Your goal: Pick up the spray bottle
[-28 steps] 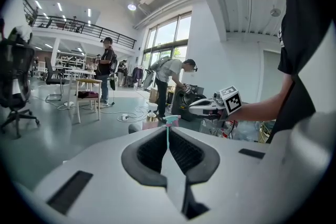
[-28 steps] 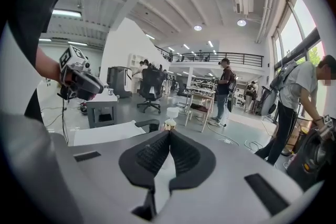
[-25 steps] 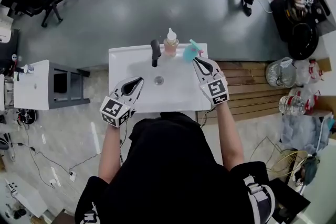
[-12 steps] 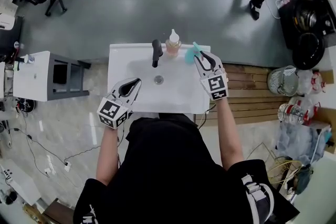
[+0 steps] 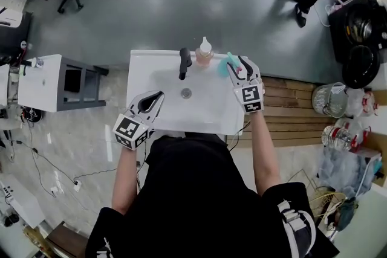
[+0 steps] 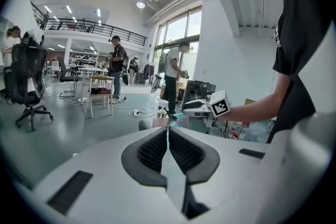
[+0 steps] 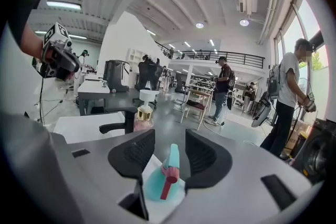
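Grey concrete flooring was seen around a white rectangular washbasin [image 5: 211, 115]. On its far rim a teal plastic spray bottle with a red trigger [image 5: 225, 66] was stood, just right of a pink soap dispenser [image 5: 205, 54] and a black tap [image 5: 184, 62]. The right gripper [image 5: 238, 64] was set around the bottle. Its jaws had just been opening and were spread either side, pads not pressed on it. The left gripper [image 5: 158, 95] was held over the basin's near left edge, jaws closed together on nothing.

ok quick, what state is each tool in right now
Left tool: closed, empty.
Right tool: open, jaws have just been opening, spray bottle between them, not gripped.
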{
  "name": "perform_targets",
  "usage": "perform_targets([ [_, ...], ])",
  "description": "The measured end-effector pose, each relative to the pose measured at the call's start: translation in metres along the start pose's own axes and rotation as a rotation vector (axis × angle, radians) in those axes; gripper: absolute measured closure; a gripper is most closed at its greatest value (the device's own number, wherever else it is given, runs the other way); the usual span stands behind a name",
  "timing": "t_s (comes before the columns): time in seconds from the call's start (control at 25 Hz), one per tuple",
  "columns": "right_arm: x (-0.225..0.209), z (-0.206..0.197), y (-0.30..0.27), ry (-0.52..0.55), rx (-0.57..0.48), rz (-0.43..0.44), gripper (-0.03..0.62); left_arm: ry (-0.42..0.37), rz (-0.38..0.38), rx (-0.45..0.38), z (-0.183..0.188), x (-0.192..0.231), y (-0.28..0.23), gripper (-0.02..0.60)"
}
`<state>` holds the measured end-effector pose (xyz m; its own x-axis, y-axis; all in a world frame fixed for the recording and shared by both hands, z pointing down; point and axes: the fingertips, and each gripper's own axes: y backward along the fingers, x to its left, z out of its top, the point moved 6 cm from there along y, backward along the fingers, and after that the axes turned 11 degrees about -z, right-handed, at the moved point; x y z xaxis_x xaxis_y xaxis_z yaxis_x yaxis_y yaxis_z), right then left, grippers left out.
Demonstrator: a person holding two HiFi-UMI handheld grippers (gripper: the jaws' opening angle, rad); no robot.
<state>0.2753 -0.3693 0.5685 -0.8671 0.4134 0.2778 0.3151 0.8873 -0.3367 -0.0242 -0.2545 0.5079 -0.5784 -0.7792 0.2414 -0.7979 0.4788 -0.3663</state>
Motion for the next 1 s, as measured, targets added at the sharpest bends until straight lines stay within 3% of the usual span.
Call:
perform_targets([
  [0.28,0.0,-0.017,-0.014,-0.004,0.042,0.009,0.372,0.008,0.016,0.002,-0.001,0.002,0.0,0.552],
  [1.0,0.004,-0.049,-0.033,-0.011,0.118,0.011,0.376,0.025,0.036,0.002,-0.005,0.007,-0.001,0.552],
])
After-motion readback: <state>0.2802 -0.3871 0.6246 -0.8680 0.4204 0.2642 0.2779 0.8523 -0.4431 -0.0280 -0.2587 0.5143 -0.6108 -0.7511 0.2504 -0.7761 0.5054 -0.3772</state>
